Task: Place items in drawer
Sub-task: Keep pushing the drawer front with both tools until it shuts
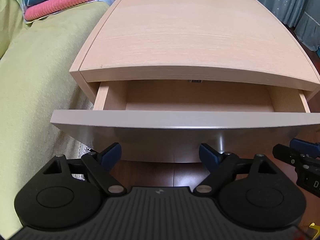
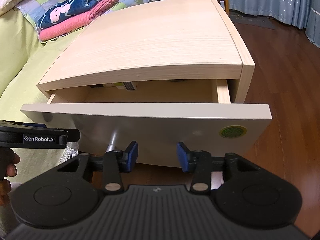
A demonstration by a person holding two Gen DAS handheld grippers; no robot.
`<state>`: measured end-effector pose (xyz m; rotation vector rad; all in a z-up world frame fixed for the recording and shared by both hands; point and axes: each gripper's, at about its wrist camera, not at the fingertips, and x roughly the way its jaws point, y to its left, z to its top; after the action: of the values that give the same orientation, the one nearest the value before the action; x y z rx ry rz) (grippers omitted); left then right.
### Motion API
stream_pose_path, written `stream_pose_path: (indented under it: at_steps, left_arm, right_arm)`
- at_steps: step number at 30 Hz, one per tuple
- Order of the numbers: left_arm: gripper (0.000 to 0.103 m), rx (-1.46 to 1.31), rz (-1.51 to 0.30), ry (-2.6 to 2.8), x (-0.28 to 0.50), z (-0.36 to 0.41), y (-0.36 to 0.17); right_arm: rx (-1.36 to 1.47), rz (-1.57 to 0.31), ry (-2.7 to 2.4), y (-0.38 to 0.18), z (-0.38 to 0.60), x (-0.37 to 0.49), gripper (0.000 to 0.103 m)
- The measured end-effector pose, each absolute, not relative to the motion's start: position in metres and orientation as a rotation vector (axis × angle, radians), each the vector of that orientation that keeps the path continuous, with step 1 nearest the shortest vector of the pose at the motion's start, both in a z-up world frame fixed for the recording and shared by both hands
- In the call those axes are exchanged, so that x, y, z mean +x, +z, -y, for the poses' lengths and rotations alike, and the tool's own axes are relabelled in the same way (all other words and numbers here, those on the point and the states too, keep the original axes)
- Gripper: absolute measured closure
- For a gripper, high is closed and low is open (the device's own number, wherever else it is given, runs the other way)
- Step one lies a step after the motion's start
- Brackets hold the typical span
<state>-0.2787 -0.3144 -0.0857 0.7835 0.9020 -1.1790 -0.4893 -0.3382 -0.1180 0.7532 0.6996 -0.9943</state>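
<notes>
With both the left gripper (image 1: 160, 153) and right gripper (image 2: 157, 156) apart and empty, the stiff wooden drawer (image 1: 180, 118) at frame centre likely slides easily by its front panel.

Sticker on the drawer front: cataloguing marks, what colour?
Green with a yellow rim, best in the right wrist view.

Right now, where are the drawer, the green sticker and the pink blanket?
drawer (image 1: 180, 118): left wrist view, top edge of its front panel.
green sticker (image 2: 232, 131): right wrist view, its centre, on the drawer front.
pink blanket (image 2: 68, 26): right wrist view, its folded top face.
</notes>
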Motion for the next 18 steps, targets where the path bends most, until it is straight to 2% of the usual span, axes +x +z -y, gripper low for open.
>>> stream_pose_path:
  at_steps: [18]
  left_arm:
    - [0.017,0.783,-0.892,-1.178,-0.2742,0.3208,-0.0897]
  right_arm:
    - [0.751,-0.701,-1.007,-0.1179,0.3412,-0.4892,0.063]
